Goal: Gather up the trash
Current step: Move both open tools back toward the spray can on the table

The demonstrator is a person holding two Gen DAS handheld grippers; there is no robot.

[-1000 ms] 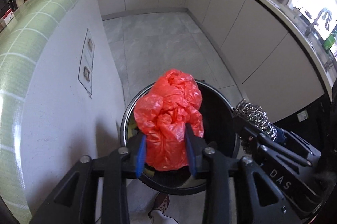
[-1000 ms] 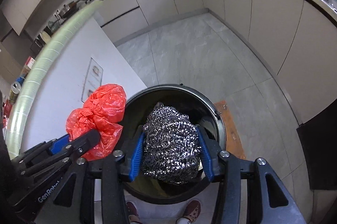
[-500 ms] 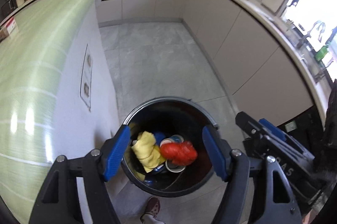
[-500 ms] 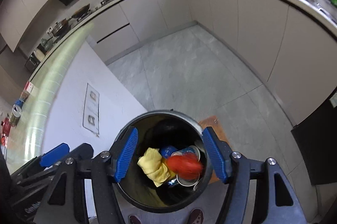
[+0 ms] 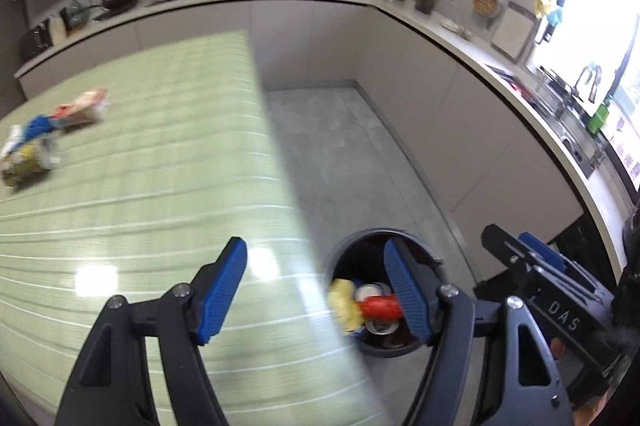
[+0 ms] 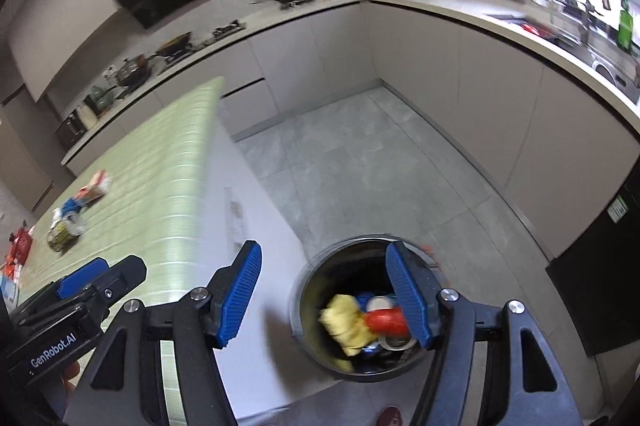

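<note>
The left gripper [image 5: 314,286] points steeply down, its blue pads [image 5: 224,286] spread wide with nothing between them. The right gripper [image 6: 324,290] sits beside it, angled likewise, its jaws also apart and empty.

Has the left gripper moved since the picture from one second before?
Yes. The left gripper rose away from the trash bin, which looks smaller and lower right now. Its jaws opened, empty; the red bag lies inside.
</note>
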